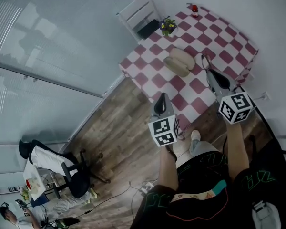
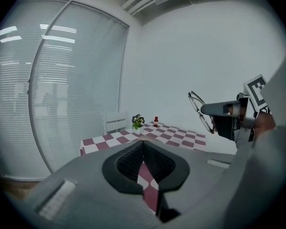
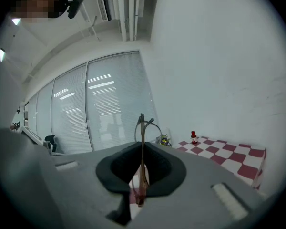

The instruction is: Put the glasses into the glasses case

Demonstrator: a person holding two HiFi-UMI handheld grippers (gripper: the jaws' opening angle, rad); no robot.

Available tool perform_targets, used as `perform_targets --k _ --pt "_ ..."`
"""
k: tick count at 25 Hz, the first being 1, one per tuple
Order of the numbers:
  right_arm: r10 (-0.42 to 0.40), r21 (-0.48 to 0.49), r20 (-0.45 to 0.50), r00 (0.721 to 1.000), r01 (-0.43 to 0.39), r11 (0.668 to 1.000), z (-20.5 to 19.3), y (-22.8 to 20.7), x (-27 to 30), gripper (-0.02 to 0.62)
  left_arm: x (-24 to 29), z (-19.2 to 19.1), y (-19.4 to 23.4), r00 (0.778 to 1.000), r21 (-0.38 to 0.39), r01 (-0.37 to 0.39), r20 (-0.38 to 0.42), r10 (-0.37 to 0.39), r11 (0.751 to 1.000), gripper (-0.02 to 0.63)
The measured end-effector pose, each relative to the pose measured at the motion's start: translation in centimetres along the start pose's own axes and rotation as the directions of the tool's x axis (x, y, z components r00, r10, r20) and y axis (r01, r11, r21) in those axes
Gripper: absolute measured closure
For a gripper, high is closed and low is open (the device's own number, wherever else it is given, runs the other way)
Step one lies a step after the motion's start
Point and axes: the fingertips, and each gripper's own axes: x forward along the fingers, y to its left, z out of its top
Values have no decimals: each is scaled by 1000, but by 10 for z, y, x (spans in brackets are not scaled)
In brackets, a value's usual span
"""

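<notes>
The beige glasses case (image 1: 180,61) lies closed in the middle of the red-and-white checked table (image 1: 229,39). My right gripper (image 1: 211,74) hovers over the table's near right part, just right of the case, and is shut on the thin-framed glasses (image 1: 205,61). In the right gripper view the glasses (image 3: 143,125) stand upright, one temple pinched between the pads of the gripper (image 3: 141,152). My left gripper (image 1: 160,100) hangs above the table's near edge, shut and holding nothing (image 2: 143,149). From the left gripper view the right gripper (image 2: 225,112) and the glasses (image 2: 198,109) show at the right.
At the table's far end stand a small flower pot (image 1: 168,26) and a red bottle (image 1: 194,9), with a white chair (image 1: 140,15) beyond. A black office chair (image 1: 62,168) is on the wood floor at lower left. Blinds line the left side.
</notes>
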Motion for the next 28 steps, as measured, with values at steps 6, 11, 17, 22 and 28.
perform_targets --k 6,11,17,22,28 --pt "2 41 19 1000 -2 999 3 -19 20 577 27 16 -10 1000 16 24 3 -24 1000 597" --pt "-19 65 37 999 16 998 5 -35 18 577 33 24 -14 1000 49 26 0 -26 998 597" --pt "0 68 61 998 -4 998 18 -43 13 577 38 40 -17 999 67 22 33 -25 997 597" --pt "8 59 65 998 -11 998 23 -41 17 577 45 46 -23 998 75 39 44 -43 996 597" --pt "6 46 51 999 -8 999 22 -38 28 577 55 44 -13 998 54 44 39 -46 998 597"
